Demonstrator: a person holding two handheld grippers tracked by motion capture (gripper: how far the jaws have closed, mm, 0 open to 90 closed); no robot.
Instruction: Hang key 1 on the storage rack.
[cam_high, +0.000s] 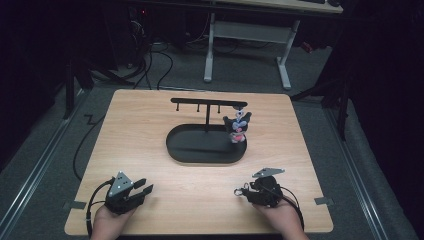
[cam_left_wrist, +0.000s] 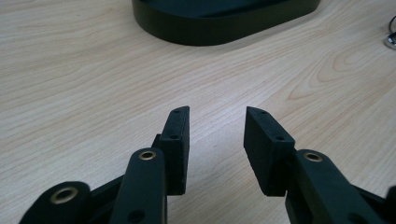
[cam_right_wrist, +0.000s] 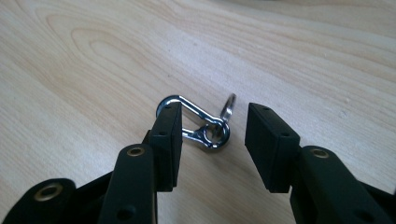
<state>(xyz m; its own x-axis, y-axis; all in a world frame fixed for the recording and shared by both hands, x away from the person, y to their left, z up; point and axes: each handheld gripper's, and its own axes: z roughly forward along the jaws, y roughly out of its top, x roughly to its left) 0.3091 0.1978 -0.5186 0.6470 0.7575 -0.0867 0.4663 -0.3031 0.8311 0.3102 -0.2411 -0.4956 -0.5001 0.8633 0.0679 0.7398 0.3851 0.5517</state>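
A metal clip (cam_right_wrist: 196, 122) lies on the wooden table (cam_high: 150, 130), between the half-open jaws of the right gripper (cam_right_wrist: 212, 140), not yet pinched. To grip well, centre the jaws over the clip's body, then close squarely. The left gripper (cam_left_wrist: 217, 144), at seven o'clock on the table, is half open and empty. Count: one clip, one black stand (cam_high: 200, 150) at table centre, one small toy (cam_high: 239, 127) hanging on it.

Silver clip (cam_right_wrist: 198, 122), black stand (cam_high: 206, 145), perhaps pink-black toy (cam_high: 239, 127).
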